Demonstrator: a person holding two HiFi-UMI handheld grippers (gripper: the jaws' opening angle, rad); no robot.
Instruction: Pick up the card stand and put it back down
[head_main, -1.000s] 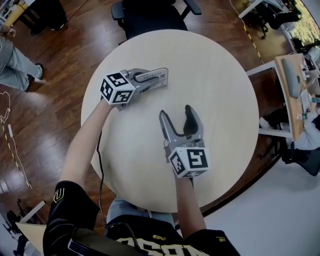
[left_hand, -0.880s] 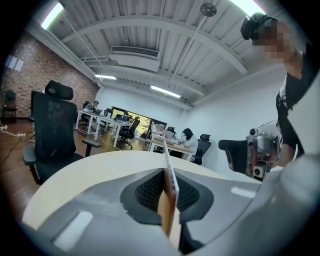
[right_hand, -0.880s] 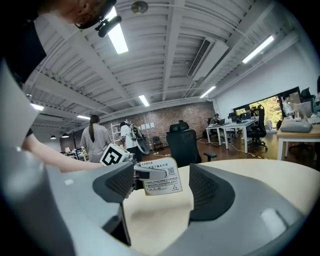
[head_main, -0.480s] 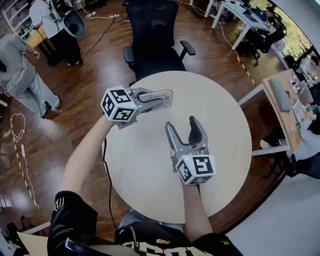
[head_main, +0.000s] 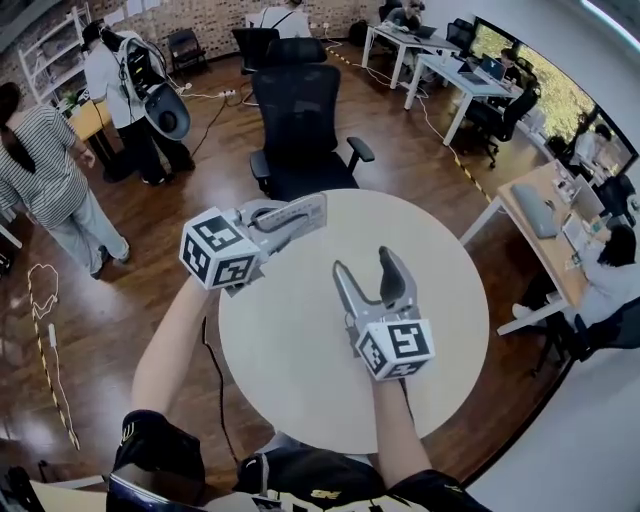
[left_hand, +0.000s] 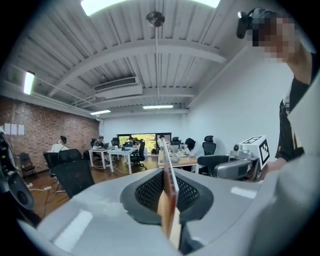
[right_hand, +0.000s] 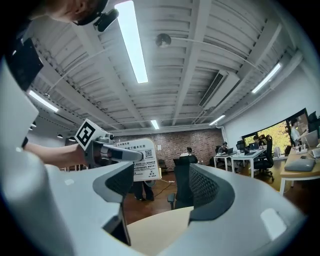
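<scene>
Clamping card stand (left_hand: 170, 192) edge-up along its jaws, left hand-held gripper (head_main: 312, 210), right hand-held gripper (head_main: 365, 264) wide.

The card stand's (right_hand: 146, 169) print is too small to read, and the left gripper (right_hand: 140, 155) hides its upper left. The person's arm and body hide the table's (head_main: 290, 350) near edge.

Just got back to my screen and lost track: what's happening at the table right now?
A person holds a gripper in each hand over the round table. The left gripper is shut on the card stand, a thin printed card, held in the air clear of the tabletop. The right gripper is open and empty beside it. The stand is not yet back down.
</scene>
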